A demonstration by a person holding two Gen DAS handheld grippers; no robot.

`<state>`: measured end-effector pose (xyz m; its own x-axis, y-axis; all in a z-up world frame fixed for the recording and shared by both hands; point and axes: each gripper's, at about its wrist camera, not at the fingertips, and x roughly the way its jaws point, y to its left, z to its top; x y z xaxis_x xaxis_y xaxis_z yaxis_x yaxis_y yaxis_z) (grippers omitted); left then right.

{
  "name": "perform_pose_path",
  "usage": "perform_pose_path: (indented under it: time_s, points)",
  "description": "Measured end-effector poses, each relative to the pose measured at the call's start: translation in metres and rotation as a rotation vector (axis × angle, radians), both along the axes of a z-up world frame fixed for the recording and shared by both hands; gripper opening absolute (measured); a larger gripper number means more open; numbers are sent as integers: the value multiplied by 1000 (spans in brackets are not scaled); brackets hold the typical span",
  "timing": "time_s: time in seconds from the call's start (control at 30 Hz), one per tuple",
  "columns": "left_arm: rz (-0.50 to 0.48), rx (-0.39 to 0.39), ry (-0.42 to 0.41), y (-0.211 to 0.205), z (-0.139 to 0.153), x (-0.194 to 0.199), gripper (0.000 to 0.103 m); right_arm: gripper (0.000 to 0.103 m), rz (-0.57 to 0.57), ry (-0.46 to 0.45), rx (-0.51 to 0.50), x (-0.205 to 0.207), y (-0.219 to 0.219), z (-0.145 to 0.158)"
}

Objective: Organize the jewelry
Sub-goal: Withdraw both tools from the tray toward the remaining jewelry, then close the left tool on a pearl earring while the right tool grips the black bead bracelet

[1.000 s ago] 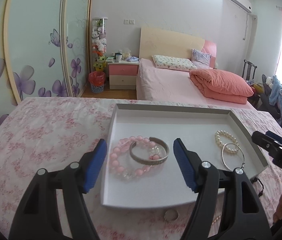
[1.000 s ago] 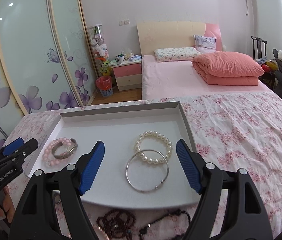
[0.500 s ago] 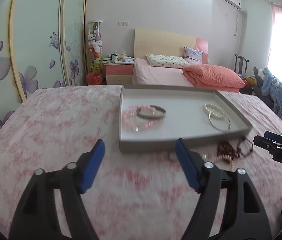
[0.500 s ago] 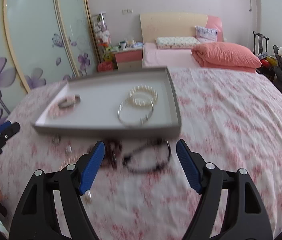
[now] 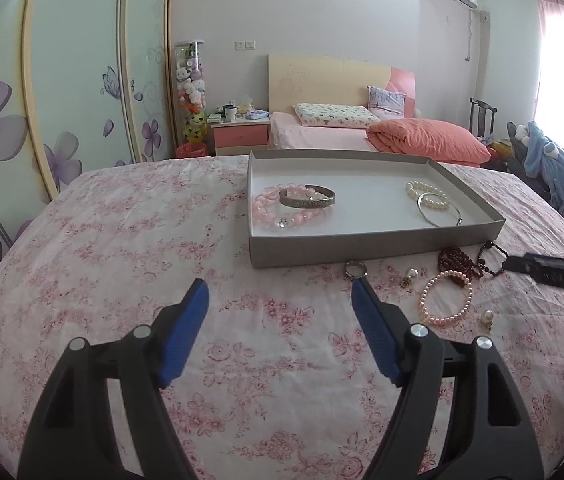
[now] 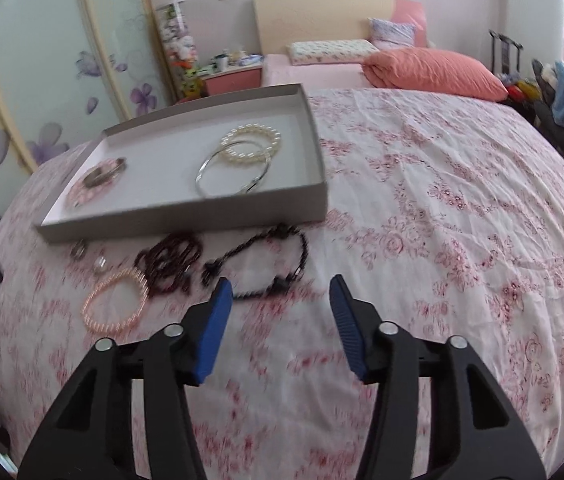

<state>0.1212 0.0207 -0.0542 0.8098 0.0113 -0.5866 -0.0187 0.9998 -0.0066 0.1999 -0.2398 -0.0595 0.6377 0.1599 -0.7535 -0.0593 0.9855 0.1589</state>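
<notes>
Tray (image 5: pixel 369 246) near table's far edge; loose black cord bracelet (image 6: pixel 266 264) just before it. Left gripper (image 5: pixel 278 292) spread, empty; right gripper (image 6: pixel 280 292) closing, nothing between.

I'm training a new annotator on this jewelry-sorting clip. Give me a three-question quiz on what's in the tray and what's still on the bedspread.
1. True or false: the silver bangle lies inside the gray tray.
2. Which piece still lies on the floral bedspread? A) pink bead bracelet B) dark braided cord bracelet C) white pearl bracelet
3. Fill in: between the right gripper pads there is ____.

Key: 1 true. 2 B. 3 nothing; its jaws are closing over bare bedspread, with the cord bracelet just beyond the left pad.
</notes>
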Motion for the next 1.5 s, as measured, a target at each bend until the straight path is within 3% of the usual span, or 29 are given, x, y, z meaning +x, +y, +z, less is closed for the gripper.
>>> perform_pose_path:
  time_s: [0.17, 0.27, 0.33, 0.37, 0.83, 1.1, 1.33, 1.5]
  points:
    - [-36, 0, 9, -10, 0, 2, 72, 40, -21, 31, -42, 17, 3, -9]
    - [-65, -4, 16, -19, 1, 4, 72, 30, -13, 17, -91, 12, 7, -10]
    - [-83, -5, 21, -24, 1, 5, 72, 15, -6, 17, -92, 7, 6, -10]
    - [-94, -7, 24, -27, 0, 6, 72, 14, -1, 16, -90, 4, 4, -9]
    - [-324, -38, 104, -110, -6, 10, 72, 10, -14, 33, -27, -36, -21, -8]
    - [-387, -10, 199, -151, -28, 23, 53, 9, -25, 32, 10, -53, -33, -9]
    - [-365, -12, 274, -166, -45, 38, 34, 9, -26, 30, 24, -54, -34, -9]
    - [-347, 22, 270, -177, -46, 41, 24, 9, -27, 29, 24, -55, -34, -9]
